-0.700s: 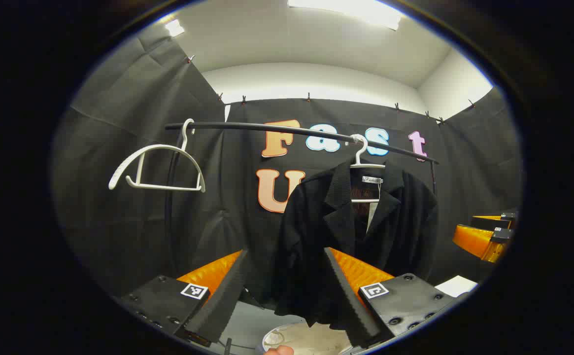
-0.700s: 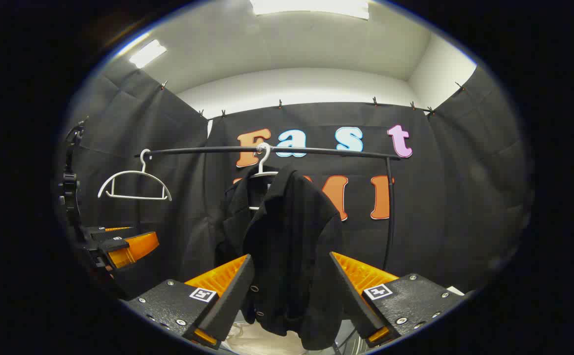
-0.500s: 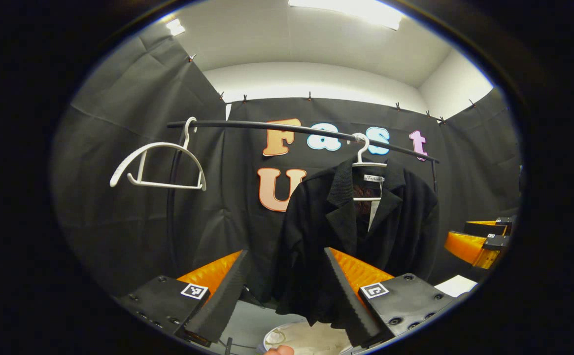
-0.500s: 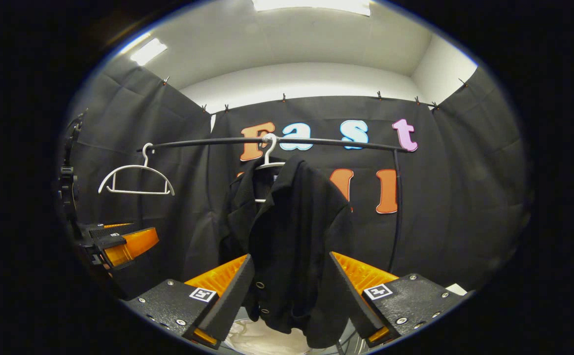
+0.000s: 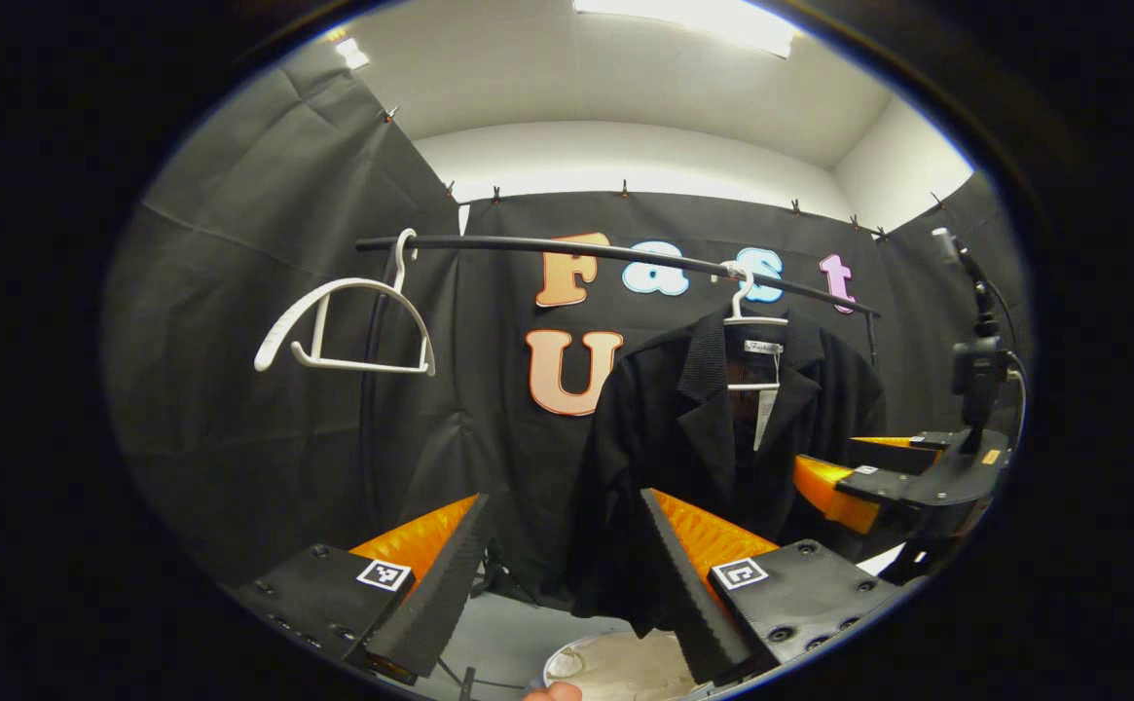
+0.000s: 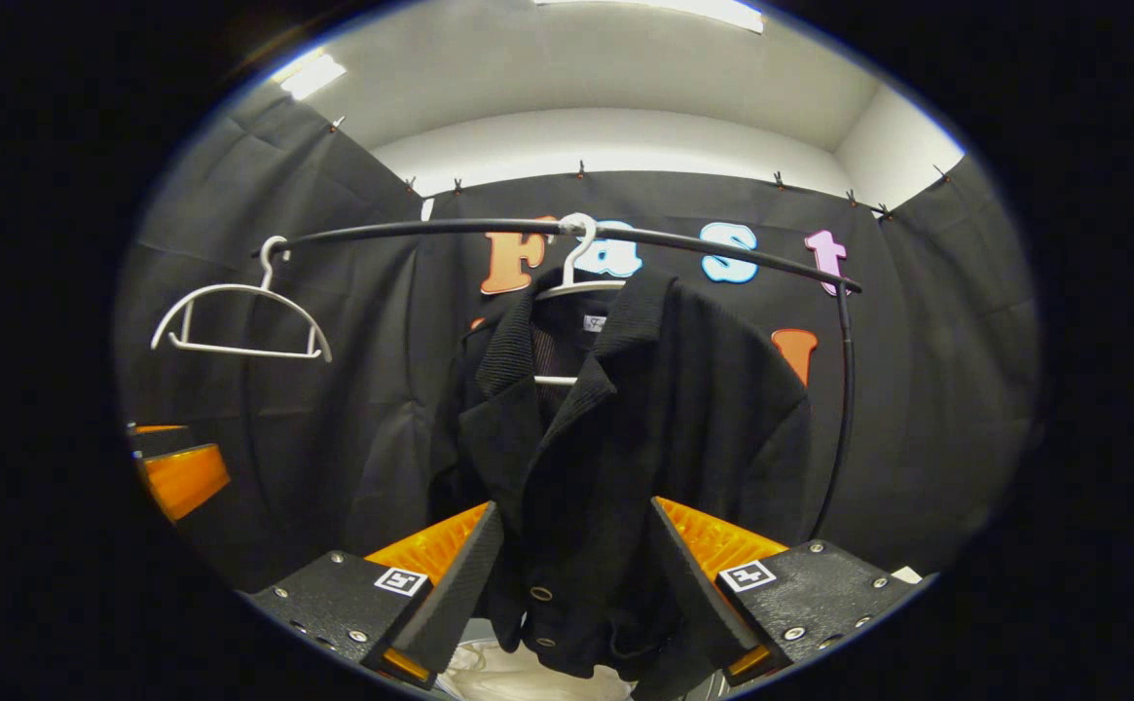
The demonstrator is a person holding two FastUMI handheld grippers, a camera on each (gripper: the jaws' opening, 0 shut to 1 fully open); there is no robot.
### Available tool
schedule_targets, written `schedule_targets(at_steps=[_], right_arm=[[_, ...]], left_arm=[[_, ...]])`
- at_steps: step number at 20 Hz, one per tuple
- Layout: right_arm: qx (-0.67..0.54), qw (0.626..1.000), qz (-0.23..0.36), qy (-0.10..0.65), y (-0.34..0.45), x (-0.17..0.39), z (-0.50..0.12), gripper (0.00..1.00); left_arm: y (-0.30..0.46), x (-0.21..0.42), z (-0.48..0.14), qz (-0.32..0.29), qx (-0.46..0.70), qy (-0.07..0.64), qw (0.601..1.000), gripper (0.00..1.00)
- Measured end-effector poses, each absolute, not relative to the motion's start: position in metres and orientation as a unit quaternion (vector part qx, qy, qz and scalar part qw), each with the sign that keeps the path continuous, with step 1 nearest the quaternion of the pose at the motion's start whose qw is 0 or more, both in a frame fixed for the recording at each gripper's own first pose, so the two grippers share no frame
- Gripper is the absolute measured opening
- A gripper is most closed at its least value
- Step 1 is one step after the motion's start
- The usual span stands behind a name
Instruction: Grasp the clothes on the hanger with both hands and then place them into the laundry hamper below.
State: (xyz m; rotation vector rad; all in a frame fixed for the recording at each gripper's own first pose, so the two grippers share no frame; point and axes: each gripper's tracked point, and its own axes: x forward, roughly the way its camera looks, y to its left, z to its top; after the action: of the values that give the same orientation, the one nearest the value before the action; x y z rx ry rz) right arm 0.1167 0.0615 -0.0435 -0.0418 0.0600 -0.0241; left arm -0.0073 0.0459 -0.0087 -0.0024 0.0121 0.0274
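Hanging from a white plastic hanger (image 6: 576,282) on the thin black metal rail (image 6: 411,231), the black textured jacket with wide lapels (image 6: 625,438) sits straight ahead in the right gripper view, its hem dipping between the spread fingers of the right gripper (image 6: 571,584), which point level at it and touch no cloth. In the left gripper view the left gripper (image 5: 557,584) is likewise held level, fingers wide apart with nothing between them, and the jacket (image 5: 713,458) hangs ahead and to its right. The right gripper (image 5: 878,477) shows beyond it at the edge of that view, close to the jacket's side. An empty white curved hanger (image 5: 343,326) hangs farther along the rail (image 5: 567,250). Below the hem, the pale round rim of the laundry hamper (image 5: 605,667) is cut off at the bottom, and its shape is hard to make out.
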Motion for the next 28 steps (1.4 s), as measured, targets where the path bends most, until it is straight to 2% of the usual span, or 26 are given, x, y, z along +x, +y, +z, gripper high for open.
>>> schedule_targets(at_steps=[1,2,4,5,7,11,12,13,16,18,19,22,24,25,27,28], right_arm=[[-0.016,0.999,-0.02,0.028,0.063,0.132,-0.045,0.93],[-0.01,0.999,-0.029,0.03,0.061,0.149,-0.048,0.93],[-0.01,0.998,-0.061,0.025,0.052,0.177,-0.049,0.93],[-0.008,0.997,-0.078,0.022,0.048,0.189,-0.048,0.93],[-0.008,0.994,-0.108,0.021,0.04,0.207,-0.054,0.93],[-0.056,0.987,-0.148,0.026,0.022,0.224,-0.068,0.93],[-0.065,0.985,-0.155,0.026,0.017,0.227,-0.07,0.93],[-0.067,0.985,-0.157,0.025,0.015,0.233,-0.071,0.93],[-0.03,0.985,-0.163,0.038,0.013,0.242,-0.076,0.91],[-0.03,0.981,-0.185,0.042,-0.001,0.243,-0.08,0.94],[-0.031,0.981,-0.184,0.045,-0.002,0.246,-0.083,0.99],[-0.044,0.981,-0.181,0.049,-0.02,0.238,-0.088,0.69],[-0.047,0.982,-0.177,0.049,-0.03,0.229,-0.087,0.49],[-0.051,0.982,-0.178,0.048,-0.035,0.226,-0.086,0.39],[-0.054,0.984,-0.164,0.054,-0.038,0.219,-0.082,0.2],[-0.051,0.986,-0.149,0.06,-0.036,0.215,-0.082,0.1]], left_arm=[[0.048,-0.007,-0.009,0.013,-0.004,0.005,1.0,0.93],[0.051,-0.006,-0.01,0.014,-0.004,0.003,1.0,1.0],[0.056,-0.001,-0.014,0.015,-0.004,0.001,1.0,0.97],[0.058,0.003,-0.019,0.015,-0.005,0.007,1.0,1.0],[0.06,0.01,-0.03,0.014,-0.012,0.021,1.0,0.96],[0.063,0.013,-0.025,0.008,-0.015,0.008,1.0,0.96],[0.065,0.016,-0.024,0.009,-0.012,0.004,1.0,1.0],[0.064,0.019,-0.024,0.007,-0.012,0.003,1.0,0.92],[0.054,0.022,-0.027,-0.003,-0.022,0.002,1.0,0.96],[0.045,0.021,-0.028,-0.011,-0.024,0.0,1.0,0.93],[0.044,0.021,-0.028,-0.015,-0.023,-0.001,1.0,0.96],[0.035,0.019,-0.024,-0.037,-0.02,-0.003,0.999,0.93],[0.032,0.017,-0.018,-0.052,-0.019,-0.013,0.998,0.96],[0.03,0.017,-0.014,-0.06,-0.02,-0.018,0.998,0.93],[0.022,0.025,-0.013,-0.075,-0.024,-0.021,0.997,0.96],[0.016,0.031,-0.015,-0.082,-0.027,-0.017,0.996,0.93]])
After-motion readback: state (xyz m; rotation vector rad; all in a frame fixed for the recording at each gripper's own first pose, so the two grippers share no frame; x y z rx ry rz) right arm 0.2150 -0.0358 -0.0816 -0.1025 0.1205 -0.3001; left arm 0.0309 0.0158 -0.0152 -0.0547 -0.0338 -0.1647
